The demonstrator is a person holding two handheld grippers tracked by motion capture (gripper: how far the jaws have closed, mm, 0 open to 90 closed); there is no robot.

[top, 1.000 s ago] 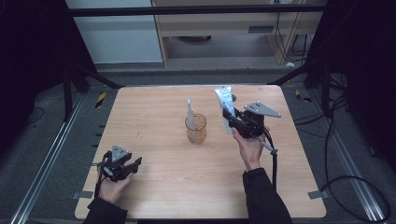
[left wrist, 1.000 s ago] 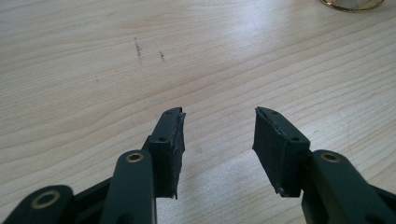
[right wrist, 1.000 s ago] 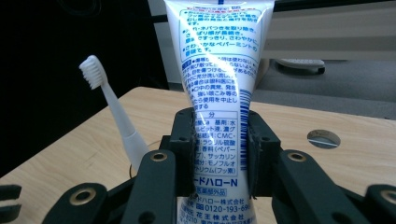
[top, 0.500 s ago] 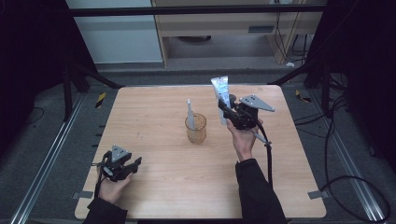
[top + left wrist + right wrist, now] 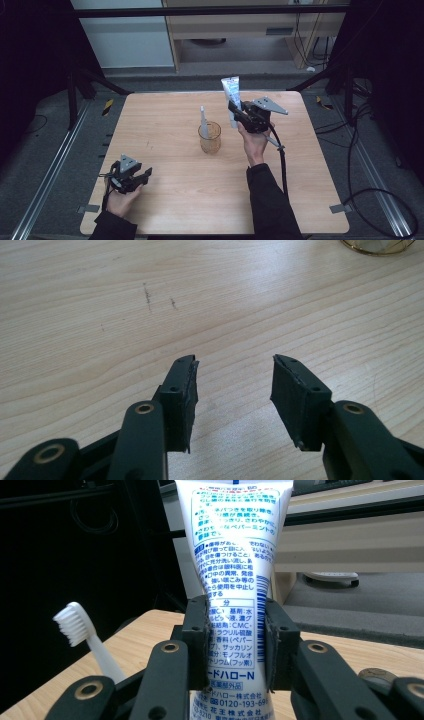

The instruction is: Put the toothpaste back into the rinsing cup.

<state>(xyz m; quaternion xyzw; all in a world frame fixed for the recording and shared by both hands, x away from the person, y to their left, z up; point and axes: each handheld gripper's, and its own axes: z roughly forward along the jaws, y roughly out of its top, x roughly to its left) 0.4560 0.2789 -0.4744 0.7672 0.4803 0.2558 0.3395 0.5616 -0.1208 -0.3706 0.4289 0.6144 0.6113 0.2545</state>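
- High view: a wooden desk [image 5: 175,200] carries a clear cup [image 5: 209,137] near its middle, with a white toothbrush [image 5: 203,118] standing in it, head up.
- Just right of the cup, the right gripper [image 5: 234,111] is lifted above the desk's far half — its jaws are clamped on a white toothpaste tube [image 5: 230,91].
- Right gripper view: the tube [image 5: 235,555] stands upright between the two black jaws, blue print facing the camera, both pads pressed against its sides; the toothbrush [image 5: 82,632] shows at the left, bristles up.
- Near the desk's front-left corner, the left gripper [image 5: 142,176] sits low in the person's left hand [image 5: 121,199].
- Left gripper view: the left gripper [image 5: 233,375] has its jaws spread apart over bare wood, nothing between them — the cup's base [image 5: 377,246] sits at the top right edge.
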